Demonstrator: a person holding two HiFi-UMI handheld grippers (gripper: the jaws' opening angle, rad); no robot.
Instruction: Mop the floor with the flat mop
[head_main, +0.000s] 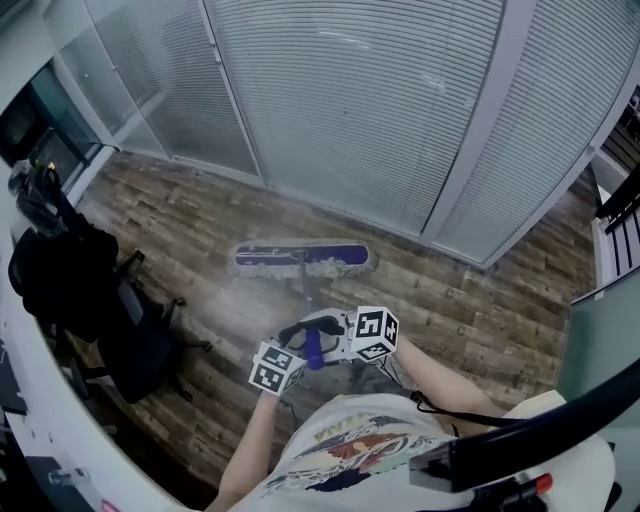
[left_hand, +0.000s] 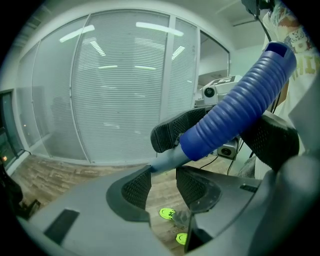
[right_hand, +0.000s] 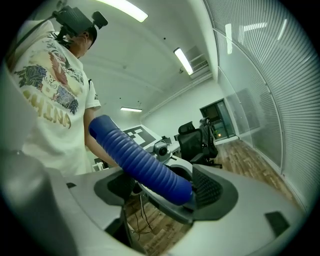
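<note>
The flat mop (head_main: 300, 258) lies with its long head flat on the wood-plank floor (head_main: 480, 310), just short of the glass partition with closed blinds (head_main: 380, 100). Its pole runs back from the head toward the person's body, ending in a blue ribbed grip (left_hand: 240, 110).

The right hand-held gripper (right_hand: 162, 192) is clenched on that blue ribbed grip: its two black pads sit on opposite sides of the ribbing, and the grip slants across its jaws.

The left hand-held gripper (left_hand: 162, 176) is released. Its jaws stand wide apart, and the thin grey pole (left_hand: 167, 159) crosses at their tips, against the tip of one pad, with a clear gap to the other. Through that gap show floor planks and bright green shoes (left_hand: 167, 214).

In the head view both marker cubes sit close together over the grip, just in front of the person's white printed T-shirt (head_main: 350, 445). A black office chair (head_main: 130, 330) draped with dark items stands well apart, at the left.
</note>
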